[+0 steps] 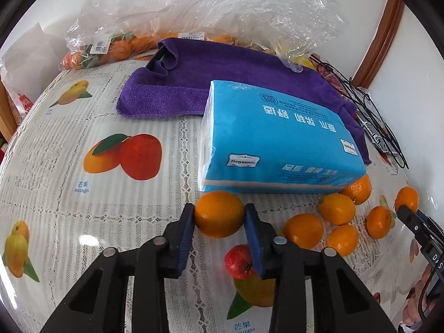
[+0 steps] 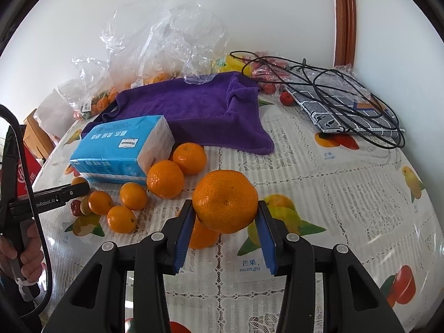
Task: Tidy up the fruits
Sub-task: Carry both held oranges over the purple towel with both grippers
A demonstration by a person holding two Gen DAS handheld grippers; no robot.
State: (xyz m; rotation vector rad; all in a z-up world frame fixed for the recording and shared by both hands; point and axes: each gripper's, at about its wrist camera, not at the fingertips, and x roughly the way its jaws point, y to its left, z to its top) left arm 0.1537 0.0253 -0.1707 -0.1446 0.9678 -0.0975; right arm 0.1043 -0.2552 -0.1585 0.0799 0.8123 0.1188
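**Both grippers hold a mandarin; the loose fruit lies between them, by the tissue pack**

The blue tissue pack (image 1: 280, 138) serves as the landmark. The left gripper (image 1: 219, 216) has its blue pads pressed on either side of a small orange mandarin (image 1: 219, 213), which sits at the pack's near left corner, low over the fruit-printed tablecloth (image 1: 83, 222); whether it rests on the cloth or is just lifted I cannot tell. The right gripper (image 2: 224, 208) is clamped on a larger mandarin (image 2: 225, 201), held clear of the table on the near right side of the pack, with another mandarin (image 2: 201, 234) lying on the cloth directly beneath and behind it.

The rest of the loose mandarins (image 2: 165, 179) cluster along the pack's near edge and right corner, so they lie between the two grippers. Seen from the right wrist, they sit to the left of the held fruit, and the left gripper's tip reaches in at the far left end of that cluster. A small red fruit (image 2: 75, 207) lies just beside that tip.

Behind the pack is the purple towel (image 2: 194, 105), and beyond it the clear plastic bags (image 2: 155, 44) holding more oranges.

Both fingers being full, the coming move is likely a carry rather than a reach. No bowl or tray shows, so the destination is unclear; the mandarins are near-round, so grip direction matters little.
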